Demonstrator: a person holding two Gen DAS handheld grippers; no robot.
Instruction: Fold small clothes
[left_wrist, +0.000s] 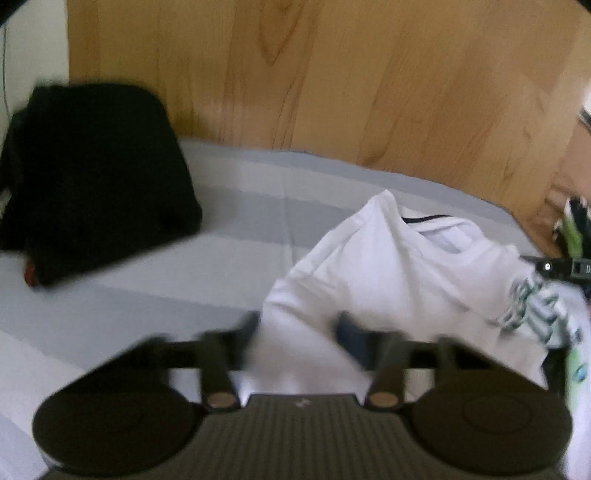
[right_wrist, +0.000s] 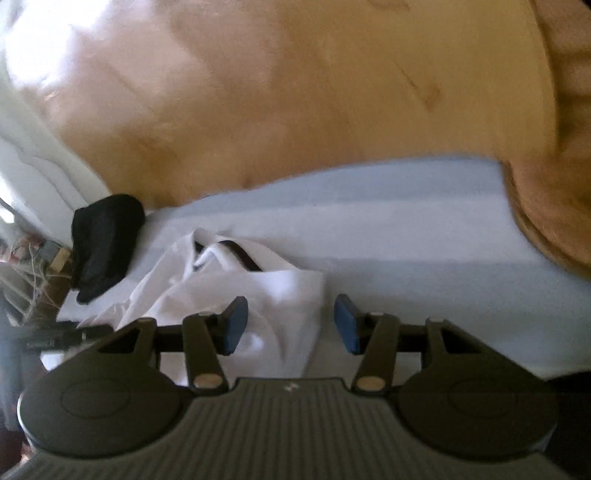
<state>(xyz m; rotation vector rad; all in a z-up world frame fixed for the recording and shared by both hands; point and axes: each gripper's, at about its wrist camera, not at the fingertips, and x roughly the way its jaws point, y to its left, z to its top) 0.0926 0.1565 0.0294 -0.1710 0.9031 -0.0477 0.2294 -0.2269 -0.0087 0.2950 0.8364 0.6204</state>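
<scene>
White shirt (left_wrist: 369, 266) green print in left view, right gripper (right_wrist: 291, 325) gaping

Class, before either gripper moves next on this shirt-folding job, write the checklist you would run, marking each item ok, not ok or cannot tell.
1. Left gripper shut on white shirt: ok.
2. Right gripper pinching the shirt: not ok; cloth lies between open pads.
3. Shirt spread flat: not ok, bunched.
4. Black garment apart from shirt: ok.
5. Bare sheet beside the shirt: ok.
</scene>
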